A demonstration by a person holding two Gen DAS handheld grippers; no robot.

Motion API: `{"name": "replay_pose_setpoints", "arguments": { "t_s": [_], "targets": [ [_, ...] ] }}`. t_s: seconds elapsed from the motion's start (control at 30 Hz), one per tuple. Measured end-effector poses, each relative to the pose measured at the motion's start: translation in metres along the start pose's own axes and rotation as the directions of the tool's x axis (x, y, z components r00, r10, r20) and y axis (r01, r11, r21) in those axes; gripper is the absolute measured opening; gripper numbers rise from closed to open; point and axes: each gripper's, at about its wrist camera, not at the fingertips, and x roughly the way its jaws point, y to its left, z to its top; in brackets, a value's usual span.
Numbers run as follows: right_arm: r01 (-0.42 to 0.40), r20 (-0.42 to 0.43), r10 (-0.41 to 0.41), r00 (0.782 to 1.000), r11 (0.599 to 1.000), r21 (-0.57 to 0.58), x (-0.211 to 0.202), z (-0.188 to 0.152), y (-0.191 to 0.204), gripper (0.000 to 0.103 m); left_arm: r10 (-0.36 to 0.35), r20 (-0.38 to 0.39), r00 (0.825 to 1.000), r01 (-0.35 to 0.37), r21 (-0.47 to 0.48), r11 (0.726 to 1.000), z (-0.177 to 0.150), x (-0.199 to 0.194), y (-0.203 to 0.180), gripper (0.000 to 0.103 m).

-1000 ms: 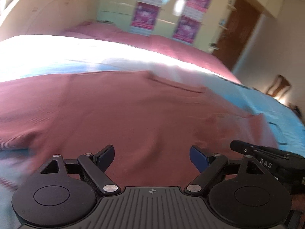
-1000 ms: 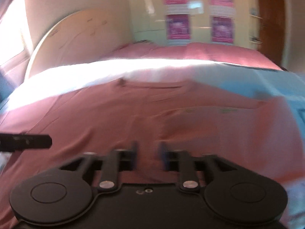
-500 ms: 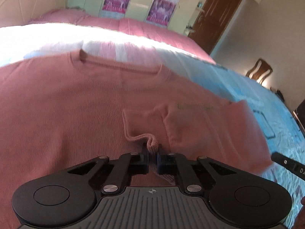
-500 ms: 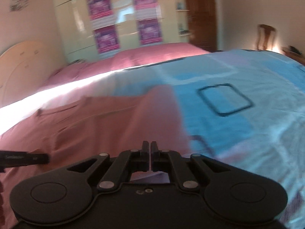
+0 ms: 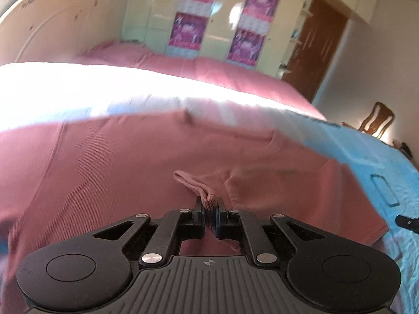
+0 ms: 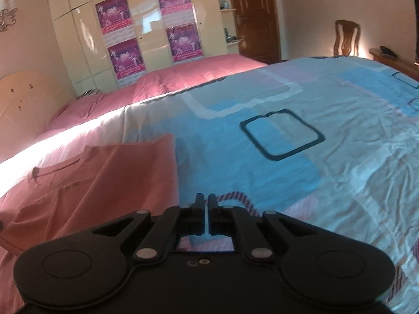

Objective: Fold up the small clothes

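A pink knit shirt [image 5: 104, 170] lies spread on the bed, neckline toward the far side. My left gripper [image 5: 208, 204] is shut on a bunched piece of the shirt's ribbed hem [image 5: 207, 196], which is pulled up and over the shirt's front. The right side of the shirt is folded in. In the right wrist view the shirt [image 6: 104, 178] lies to the left. My right gripper [image 6: 206, 198] hovers just past the shirt's right edge, over the blue patterned bedspread [image 6: 314, 178]. Its jaws are opening, a narrow gap shows, and nothing is between them.
Pink pillows [image 6: 183, 76] lie at the bed's far side, before a cream wardrobe [image 6: 146, 26] with purple posters. A brown door [image 6: 256, 15] and a wooden chair [image 6: 345, 38] stand at the right. The right gripper's tip [image 5: 407, 221] shows at the left view's right edge.
My left gripper went from wide open to shut on the shirt's hem and has drawn it over the shirt. My right gripper swung right, off the shirt onto the bedspread, and parted slightly.
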Motion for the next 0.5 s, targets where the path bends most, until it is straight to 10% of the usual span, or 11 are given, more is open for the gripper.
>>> {"name": "replay_pose_setpoints", "arguments": {
  "t_s": [0.5],
  "targets": [
    [-0.110, -0.126, 0.099, 0.987, 0.991, -0.079, 0.003, -0.027, 0.015, 0.021, 0.046, -0.017, 0.999, -0.046, 0.002, 0.999, -0.017, 0.002, 0.023, 0.006]
  ]
}}
